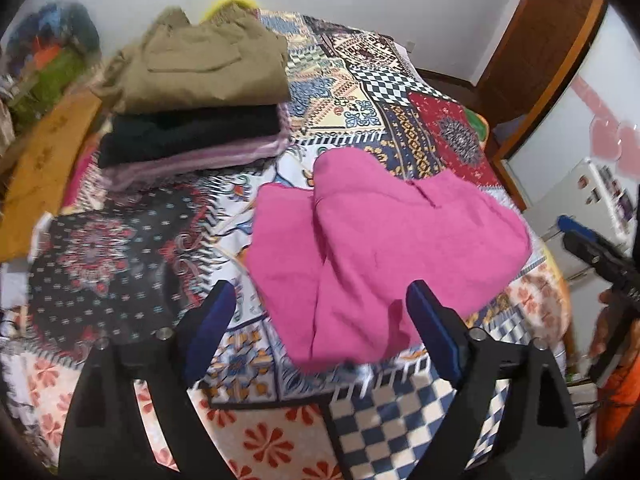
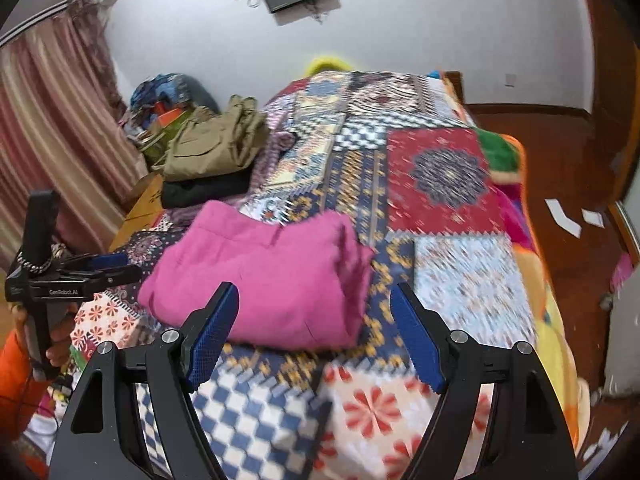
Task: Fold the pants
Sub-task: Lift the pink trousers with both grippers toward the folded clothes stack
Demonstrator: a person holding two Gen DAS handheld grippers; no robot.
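Note:
Pink pants (image 1: pixel 380 248) lie folded in a compact bundle on the patchwork bedspread (image 1: pixel 328 420); they also show in the right wrist view (image 2: pixel 272 276). My left gripper (image 1: pixel 320 312) is open and empty, held just above the near edge of the pants. My right gripper (image 2: pixel 314 320) is open and empty, hovering over the pants' near right corner. The left gripper also shows at the left edge of the right wrist view (image 2: pixel 104 268), and the right gripper at the right edge of the left wrist view (image 1: pixel 576 236).
A stack of folded clothes, olive pants (image 1: pixel 204 64) on a black garment (image 1: pixel 188 136), sits at the bed's far left. A cluttered pile (image 2: pixel 168 96) and a curtain (image 2: pixel 48 140) stand left of the bed. Wooden floor (image 2: pixel 568 184) lies to the right.

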